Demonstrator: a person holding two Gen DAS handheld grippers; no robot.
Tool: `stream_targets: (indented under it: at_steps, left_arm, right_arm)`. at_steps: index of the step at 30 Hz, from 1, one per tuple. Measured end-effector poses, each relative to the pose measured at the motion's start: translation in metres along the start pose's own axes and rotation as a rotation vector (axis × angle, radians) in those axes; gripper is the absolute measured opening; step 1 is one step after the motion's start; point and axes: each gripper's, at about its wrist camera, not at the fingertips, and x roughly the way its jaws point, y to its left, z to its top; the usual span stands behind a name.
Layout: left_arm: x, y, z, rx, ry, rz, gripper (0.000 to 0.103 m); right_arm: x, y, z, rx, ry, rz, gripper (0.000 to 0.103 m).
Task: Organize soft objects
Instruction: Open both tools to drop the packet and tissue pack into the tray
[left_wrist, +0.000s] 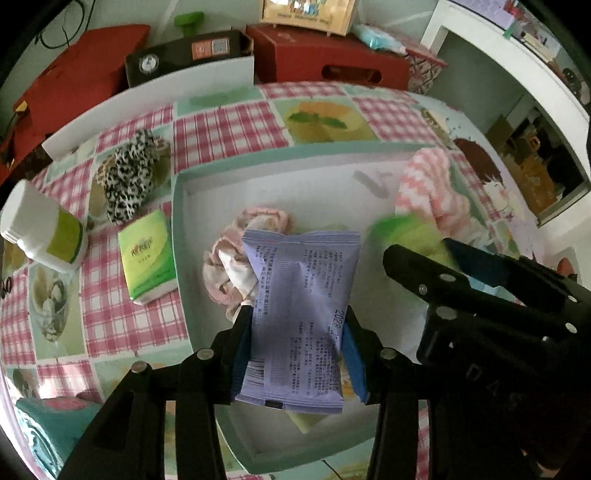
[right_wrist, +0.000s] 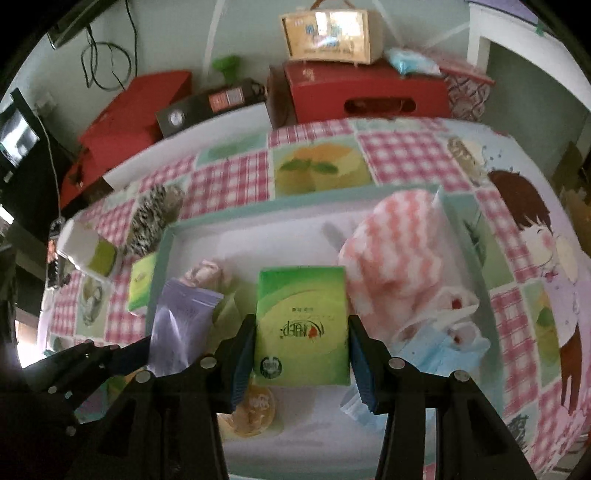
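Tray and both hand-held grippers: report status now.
Left hand-held gripper holds purple packet over white tray. Right hand-held gripper holds green tissue pack over tray. Pink towel, masks already inside; drop spot clear.

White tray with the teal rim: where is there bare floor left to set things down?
In the white tray, bare floor lies along the far wall, between the pale pink scrunchie and the pink-and-white striped towel. The right side is crowded: towel, blue face masks. The near floor holds a round yellow packet.
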Motion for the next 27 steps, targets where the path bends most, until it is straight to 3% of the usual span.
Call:
stream_targets:
  at_steps: [2, 3, 10, 13, 22, 24, 25, 27]
  left_arm:
    - [0.002, 0.0, 0.0, -0.003, 0.007, -0.001, 0.058]
    - [0.001, 0.0, 0.0, -0.004, 0.007, -0.001, 0.058]
    - [-0.01, 0.003, -0.001, -0.017, 0.001, -0.002, 0.06]
    - [-0.016, 0.007, 0.0, -0.034, -0.011, 0.002, 0.073]
    - [-0.034, 0.032, 0.003, -0.112, -0.067, 0.009, 0.075]
    - [-0.035, 0.04, 0.003, -0.144, -0.078, 0.003, 0.088]
    - [-0.034, 0.046, 0.003, -0.171, -0.085, 0.001, 0.091]
    - [-0.032, 0.054, 0.002, -0.214, -0.094, 0.008, 0.096]
  right_arm:
    - [0.001, -0.001, 0.0, 0.007, 0.003, -0.007, 0.069]
    - [0.0, -0.001, 0.0, 0.01, 0.0, -0.011, 0.071]
    - [-0.007, -0.006, 0.003, 0.019, -0.012, -0.038, 0.073]
    - [-0.01, -0.009, 0.004, 0.028, -0.024, -0.049, 0.078]
    - [-0.011, -0.018, 0.006, 0.054, -0.036, -0.124, 0.089]
    - [-0.011, -0.018, 0.006, 0.047, -0.038, -0.134, 0.092]
    - [-0.011, -0.017, 0.006, 0.038, -0.039, -0.141, 0.1]
    - [-0.011, -0.016, 0.006, 0.031, -0.046, -0.161, 0.103]
